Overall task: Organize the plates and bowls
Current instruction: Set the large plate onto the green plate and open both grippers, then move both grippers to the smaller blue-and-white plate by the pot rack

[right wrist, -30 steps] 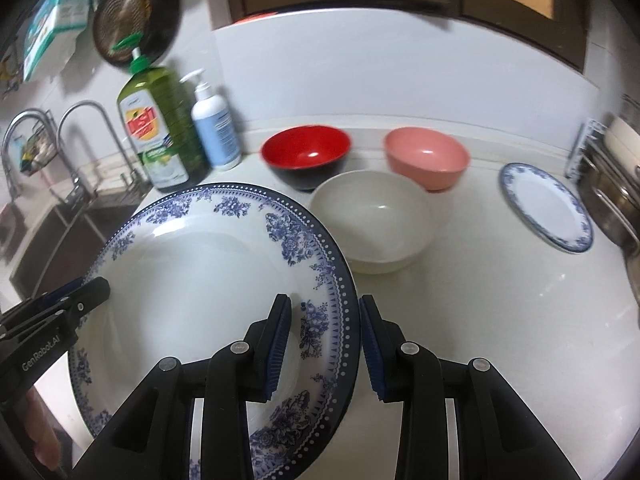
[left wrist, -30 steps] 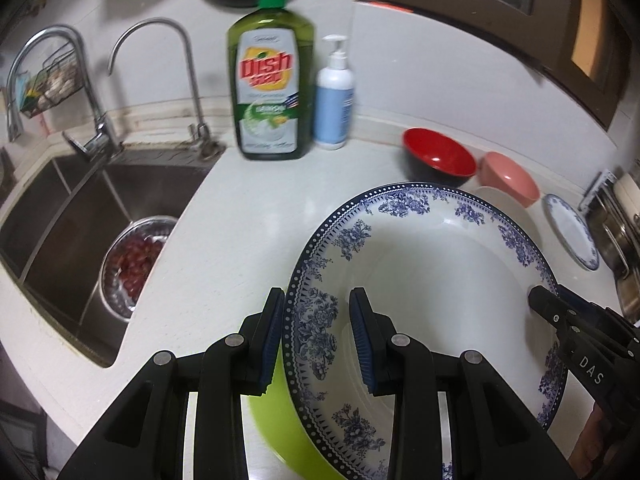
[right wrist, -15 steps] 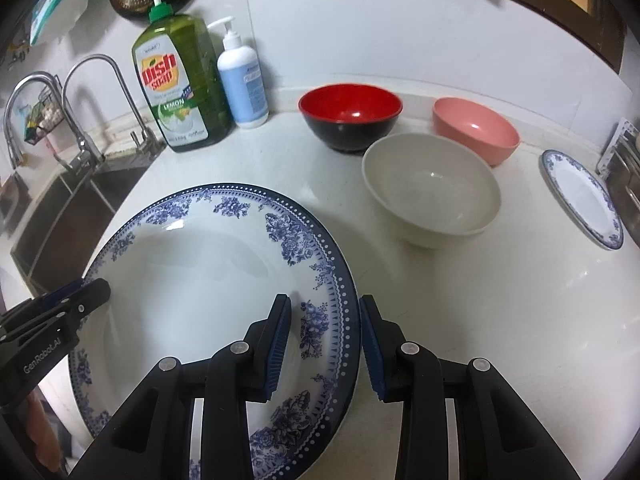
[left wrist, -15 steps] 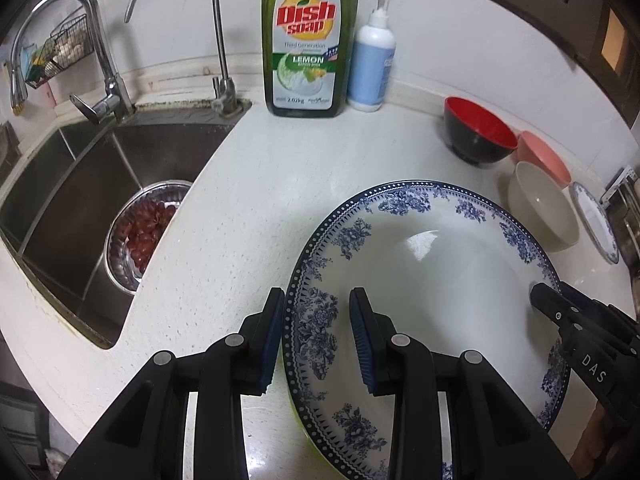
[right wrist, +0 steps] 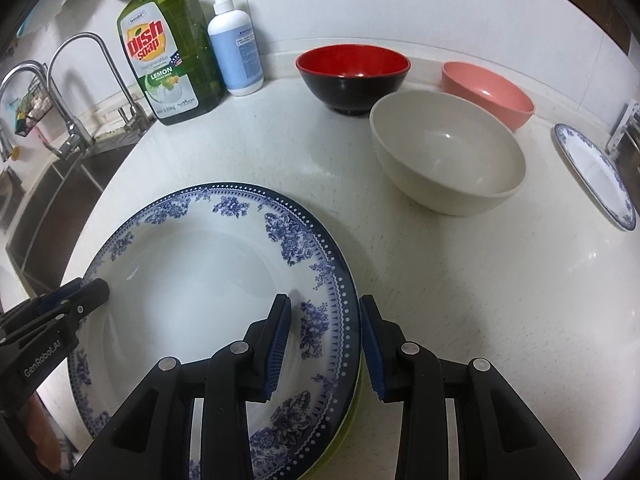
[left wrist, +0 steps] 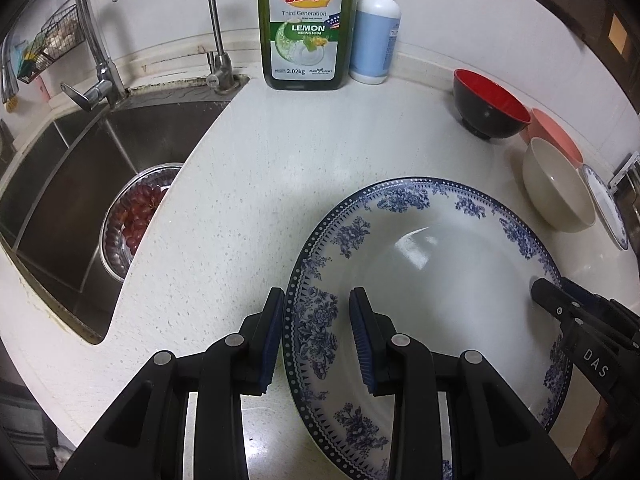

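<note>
A large white plate with a blue floral rim (left wrist: 432,264) (right wrist: 192,280) hangs low over the white counter (left wrist: 248,208). My left gripper (left wrist: 318,336) is shut on its left rim, one pad outside and one inside. On the opposite rim my right gripper (right wrist: 324,340) is shut the same way. A sliver of a green dish (right wrist: 355,400) shows under the plate's right edge. Beyond the plate stand a red-and-black bowl (right wrist: 352,76), a pink bowl (right wrist: 488,92) and a cream bowl (right wrist: 448,160). A small blue-rimmed plate (right wrist: 596,176) lies at the far right.
A green dish soap bottle (left wrist: 304,20) and a blue pump bottle (left wrist: 376,36) stand against the back wall. At the left is a steel sink (left wrist: 60,184) holding a metal bowl of grapes (left wrist: 136,216), with two taps behind. A rack edge (right wrist: 624,136) shows at far right.
Both grippers have sunk towards the counter with the plate still held between them, and tilted further down. The bowls and bottles now sit higher in both views.
</note>
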